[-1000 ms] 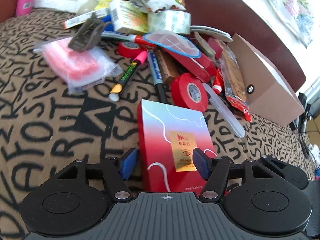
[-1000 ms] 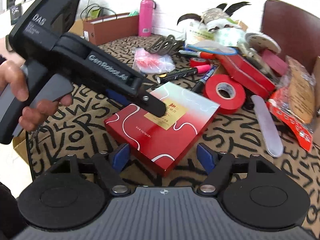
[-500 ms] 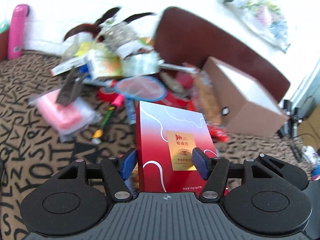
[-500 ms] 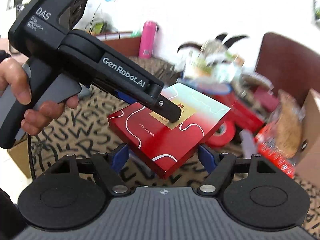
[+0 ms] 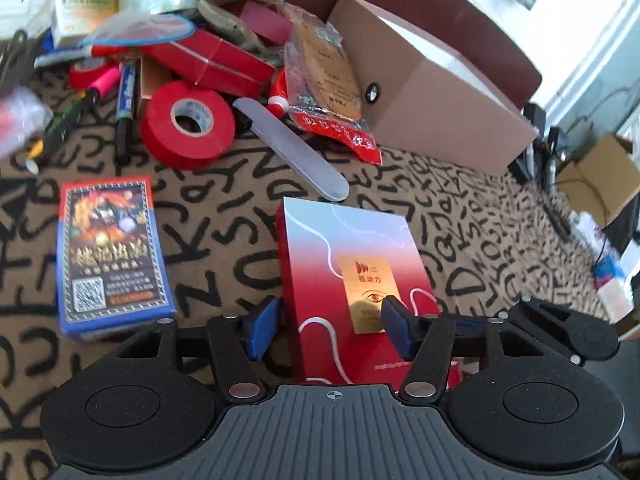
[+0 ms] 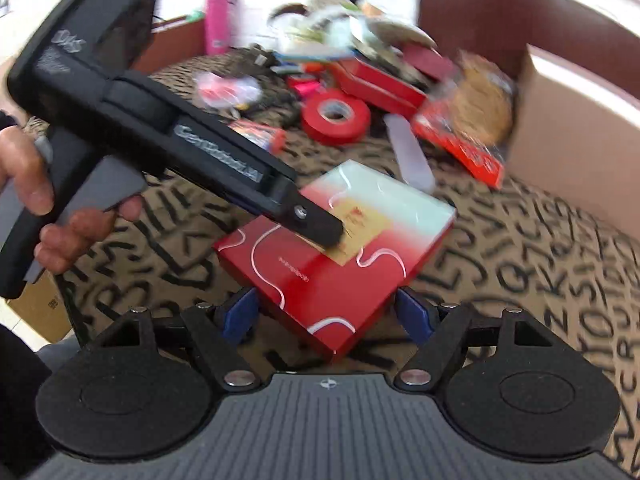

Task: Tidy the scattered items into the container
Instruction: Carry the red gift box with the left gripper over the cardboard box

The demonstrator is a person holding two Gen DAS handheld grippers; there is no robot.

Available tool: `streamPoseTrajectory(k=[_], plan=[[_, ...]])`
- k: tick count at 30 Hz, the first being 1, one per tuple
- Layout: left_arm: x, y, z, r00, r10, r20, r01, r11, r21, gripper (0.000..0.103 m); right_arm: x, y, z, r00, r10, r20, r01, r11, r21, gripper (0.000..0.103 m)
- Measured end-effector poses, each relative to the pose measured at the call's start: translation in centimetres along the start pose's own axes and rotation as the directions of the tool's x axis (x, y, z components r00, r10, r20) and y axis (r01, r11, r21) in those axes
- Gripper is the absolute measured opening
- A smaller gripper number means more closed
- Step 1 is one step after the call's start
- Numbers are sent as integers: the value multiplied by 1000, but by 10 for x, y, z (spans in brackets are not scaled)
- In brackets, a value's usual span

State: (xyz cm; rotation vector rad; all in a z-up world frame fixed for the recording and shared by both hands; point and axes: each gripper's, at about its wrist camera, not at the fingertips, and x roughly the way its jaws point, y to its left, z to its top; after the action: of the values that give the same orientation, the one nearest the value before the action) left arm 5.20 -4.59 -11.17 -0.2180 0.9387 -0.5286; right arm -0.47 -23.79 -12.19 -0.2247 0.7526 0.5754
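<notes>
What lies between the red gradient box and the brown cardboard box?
In the left wrist view, only bare letter-patterned cloth lies between the red gradient box and the brown cardboard box.

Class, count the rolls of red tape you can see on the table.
2: a large red roll lying flat beside the markers, and a smaller one partly buried farther back. The pile may hide more.

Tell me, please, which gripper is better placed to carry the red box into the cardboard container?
Left. The left gripper already clamps the red box, with the cardboard container ahead; the right gripper is open, holding nothing.
</notes>
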Motion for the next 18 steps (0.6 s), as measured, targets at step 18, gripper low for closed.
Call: streamPoseTrajectory(k=[18], plan=[[-22, -45, 40, 993, 49, 111, -64, 988, 137, 51, -15, -9, 19, 994, -41, 103, 39, 999, 26, 83]])
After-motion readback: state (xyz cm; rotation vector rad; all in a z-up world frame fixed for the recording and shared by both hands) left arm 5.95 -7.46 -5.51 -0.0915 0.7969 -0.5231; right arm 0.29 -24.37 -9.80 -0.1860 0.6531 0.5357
